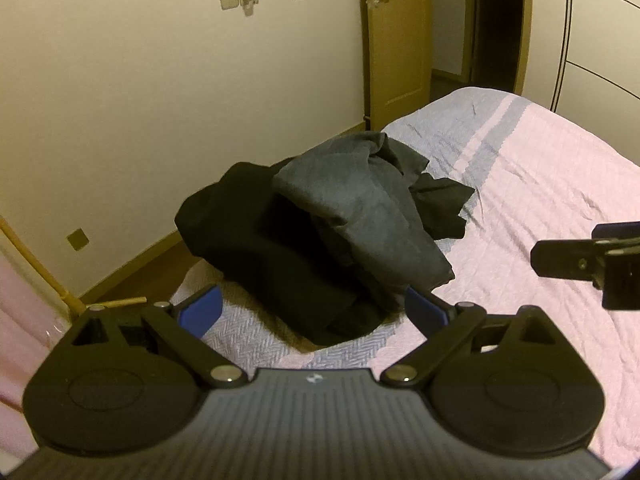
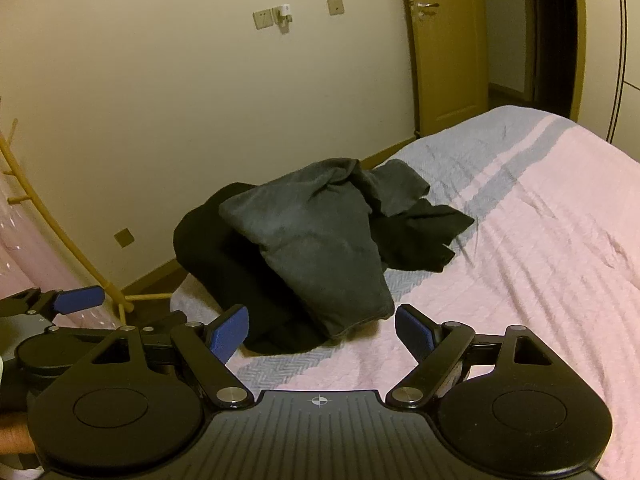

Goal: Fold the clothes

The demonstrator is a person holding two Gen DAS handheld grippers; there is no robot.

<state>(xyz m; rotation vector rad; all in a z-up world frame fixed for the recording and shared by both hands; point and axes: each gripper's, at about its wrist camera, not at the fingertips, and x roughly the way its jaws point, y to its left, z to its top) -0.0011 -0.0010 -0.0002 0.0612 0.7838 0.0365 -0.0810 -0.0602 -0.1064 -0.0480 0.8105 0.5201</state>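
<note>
A crumpled pile of clothes lies on the bed near its left edge: a grey garment (image 1: 352,208) on top of black garments (image 1: 256,248). The same pile shows in the right wrist view, grey garment (image 2: 316,240) over black ones (image 2: 224,256). My left gripper (image 1: 314,312) is open and empty, just in front of the pile. My right gripper (image 2: 322,332) is open and empty, also just short of the pile. The right gripper's finger shows at the right edge of the left wrist view (image 1: 568,258). The left gripper's blue pad shows at far left in the right wrist view (image 2: 78,298).
The bed has a pink quilt (image 1: 540,208) with a grey-blue patterned band (image 1: 452,136) along the far side. A cream wall (image 1: 140,100) and wooden floor strip run left of the bed. A wooden door (image 1: 396,32) stands behind. A yellow wooden rack (image 2: 52,216) stands at left.
</note>
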